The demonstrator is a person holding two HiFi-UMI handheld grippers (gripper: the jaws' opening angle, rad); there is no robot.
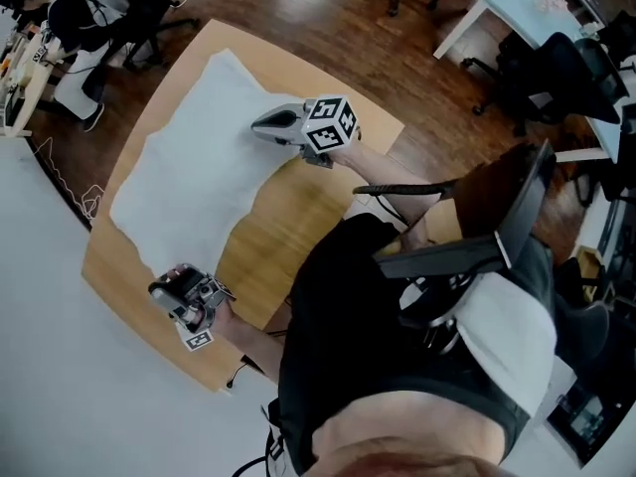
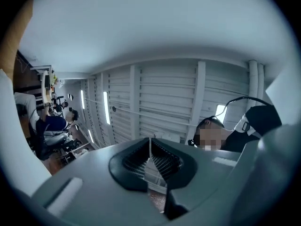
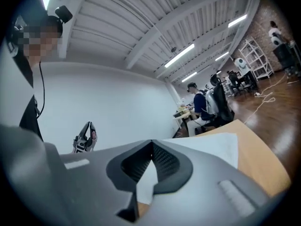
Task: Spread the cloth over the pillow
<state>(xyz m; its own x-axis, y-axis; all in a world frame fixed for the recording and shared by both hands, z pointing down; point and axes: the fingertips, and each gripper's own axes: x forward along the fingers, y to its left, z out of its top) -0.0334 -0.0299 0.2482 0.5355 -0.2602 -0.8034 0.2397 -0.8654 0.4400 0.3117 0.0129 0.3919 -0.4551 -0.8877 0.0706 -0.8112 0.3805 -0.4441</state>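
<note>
Both claws pressed together, cloth spread on the table

The right claw, tips closed with nothing pinched, hangs level above one edge of the white cloth. The left claw, also closed and empty, tilts upward just beside the cloth's near corner. The cloth lies loosely flat across much of the wooden table.

head view looks steeply down on the cloth; right gripper view skims it level, left faces ceiling.
</note>
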